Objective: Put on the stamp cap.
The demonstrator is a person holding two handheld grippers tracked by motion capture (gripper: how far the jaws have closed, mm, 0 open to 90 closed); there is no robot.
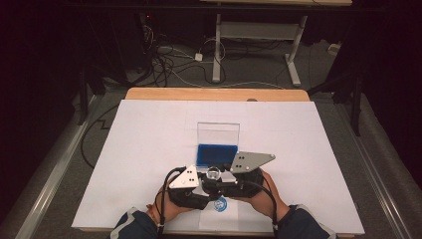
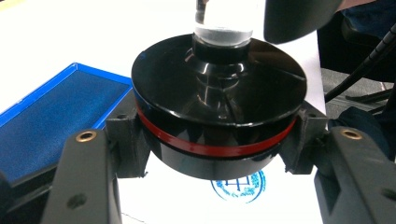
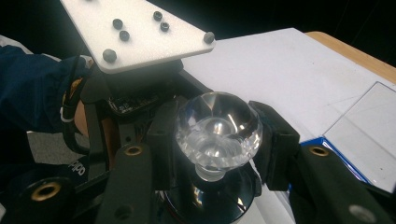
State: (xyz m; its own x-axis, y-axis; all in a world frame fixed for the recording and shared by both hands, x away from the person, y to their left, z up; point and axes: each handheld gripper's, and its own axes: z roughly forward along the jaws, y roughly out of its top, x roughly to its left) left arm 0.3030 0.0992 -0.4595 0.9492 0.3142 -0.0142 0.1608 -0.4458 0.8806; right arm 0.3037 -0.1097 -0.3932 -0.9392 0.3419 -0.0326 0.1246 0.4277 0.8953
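A stamp with a round black base (image 2: pixel 219 93), a red band and a clear faceted knob (image 3: pixel 217 130) is held over the white sheet (image 1: pixel 149 149) near the table's front edge. My left gripper (image 2: pixel 217 144) is shut on the black base from both sides. My right gripper (image 3: pixel 217 140) is shut on the clear knob (image 1: pixel 215 174) above it. A round blue stamp print (image 2: pixel 239 185) shows on the paper under the raised base. Just beyond lies a blue ink pad (image 1: pixel 216 155) with its clear lid (image 1: pixel 218 133) standing open.
The white sheet covers most of the wooden table (image 1: pixel 214 93). The left gripper's grey plate (image 3: pixel 135 32) and a dark sleeve sit close behind the knob. Another desk's legs and cables stand on the floor beyond the far edge.
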